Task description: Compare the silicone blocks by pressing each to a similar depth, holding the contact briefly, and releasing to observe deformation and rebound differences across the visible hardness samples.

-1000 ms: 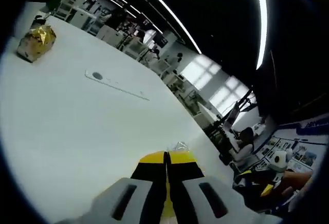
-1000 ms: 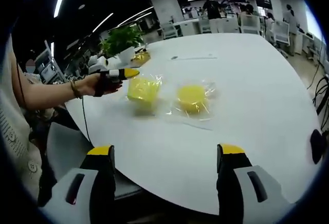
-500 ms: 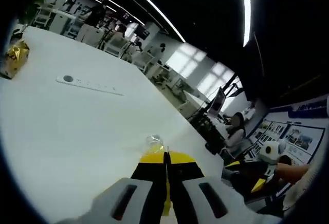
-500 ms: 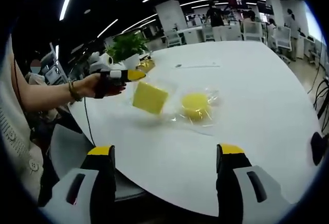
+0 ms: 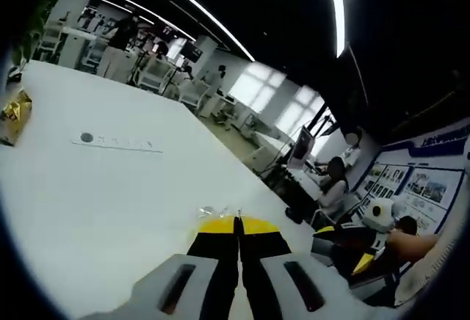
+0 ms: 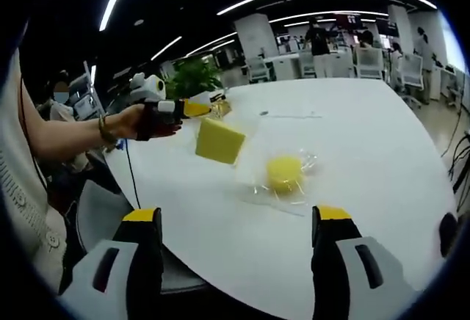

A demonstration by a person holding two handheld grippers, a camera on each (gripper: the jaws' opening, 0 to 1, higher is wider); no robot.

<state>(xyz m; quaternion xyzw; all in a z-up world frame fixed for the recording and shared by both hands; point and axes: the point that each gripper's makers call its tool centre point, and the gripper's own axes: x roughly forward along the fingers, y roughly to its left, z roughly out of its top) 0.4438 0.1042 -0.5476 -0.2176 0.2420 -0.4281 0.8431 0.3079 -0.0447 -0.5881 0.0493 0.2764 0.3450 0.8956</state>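
A square yellow silicone block in a clear bag hangs tilted above the white table. My left gripper, held by a hand, pinches the bag's top edge. In the left gripper view that gripper is shut, with a wisp of clear plastic at its yellow tips. A round yellow block in its own bag lies on the table to the right of the hanging one. My right gripper stands open near the table's front edge, well short of both blocks, with nothing between its fingers.
A gold foil packet and a thin flat strip lie farther out on the table. A potted plant stands behind the left gripper. A dark object sits at the right edge. Chairs and people fill the background.
The left gripper has lifted the square block in its bag off the table and higher. The round block stays put. The right gripper remains open.
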